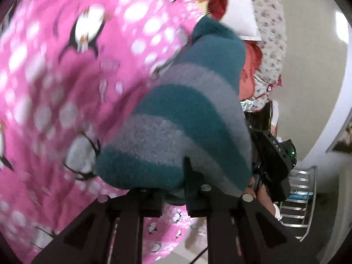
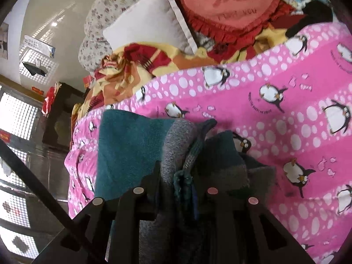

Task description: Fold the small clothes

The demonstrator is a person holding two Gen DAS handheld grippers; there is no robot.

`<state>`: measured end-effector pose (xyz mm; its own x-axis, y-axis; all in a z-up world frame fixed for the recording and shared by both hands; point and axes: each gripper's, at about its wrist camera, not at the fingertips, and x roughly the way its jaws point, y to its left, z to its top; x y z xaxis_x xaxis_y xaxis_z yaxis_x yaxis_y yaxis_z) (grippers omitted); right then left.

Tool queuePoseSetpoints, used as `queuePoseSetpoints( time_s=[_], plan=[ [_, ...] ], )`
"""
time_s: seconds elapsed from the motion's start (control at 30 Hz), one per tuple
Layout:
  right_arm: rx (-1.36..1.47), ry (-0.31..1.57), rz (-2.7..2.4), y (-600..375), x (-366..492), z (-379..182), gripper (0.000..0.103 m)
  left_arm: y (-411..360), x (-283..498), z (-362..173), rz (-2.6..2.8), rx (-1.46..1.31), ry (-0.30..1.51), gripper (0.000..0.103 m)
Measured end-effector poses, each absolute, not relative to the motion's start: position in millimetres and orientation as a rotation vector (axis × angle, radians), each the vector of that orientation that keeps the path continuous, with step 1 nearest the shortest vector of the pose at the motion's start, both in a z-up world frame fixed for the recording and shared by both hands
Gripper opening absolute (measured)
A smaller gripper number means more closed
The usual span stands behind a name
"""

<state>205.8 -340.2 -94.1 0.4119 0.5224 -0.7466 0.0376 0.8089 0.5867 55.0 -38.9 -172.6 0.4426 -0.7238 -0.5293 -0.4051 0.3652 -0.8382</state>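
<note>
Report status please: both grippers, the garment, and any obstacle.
Left gripper shut on striped sweater. Right gripper shut on same sweater. Lifted over pink penguin blanket. No obstacle seen.

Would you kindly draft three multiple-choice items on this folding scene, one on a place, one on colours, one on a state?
1. What lies under the striped knit garment?
A. a bare wooden table
B. a pink penguin-print bedspread
C. a tiled floor

2. Which colours are the garment's stripes?
A. teal and grey
B. red and yellow
C. black and white

3. What is the left claw doing?
A. hanging wide open with no cloth near it
B. gripping the white pillow
C. gripping the garment, with its fabric between the fingers

Answers:
1 B: the right wrist view shows pink penguin cloth around and beyond the garment.
2 A: both views show alternating teal and grey bands.
3 C: in the left wrist view the knit bunches right at the fingertips; the right claw likewise has folds of it between its fingers.
</note>
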Motion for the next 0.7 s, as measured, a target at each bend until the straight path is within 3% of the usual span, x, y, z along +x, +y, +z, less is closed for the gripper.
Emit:
queuePoseSetpoints(
  time_s=[0.1, 0.2, 0.37, 0.6, 0.7],
  plan=[
    [0.605, 1.07, 0.36, -342, 200, -74, 0.023, -18, 53, -157, -0.323, -1.22, 1.129, 0.01],
    [0.461, 1.079, 0.332, -327, 200, -67, 0.022, -17, 51, -159, -0.34, -1.156, 1.151, 0.01],
    [0.261, 1.145, 0.229, -304, 211, -112, 0.023, -38, 42, -178, -0.348, -0.971, 1.223, 0.011],
    [0.518, 1.079, 0.273, -350, 164, -60, 0.034, -45, 53, -148, -0.377, -0.802, 1.26, 0.024],
    [0.561, 1.092, 0.326, -347, 126, -50, 0.048, -53, 55, -135, -0.375, -0.692, 1.269, 0.027]
  ],
)
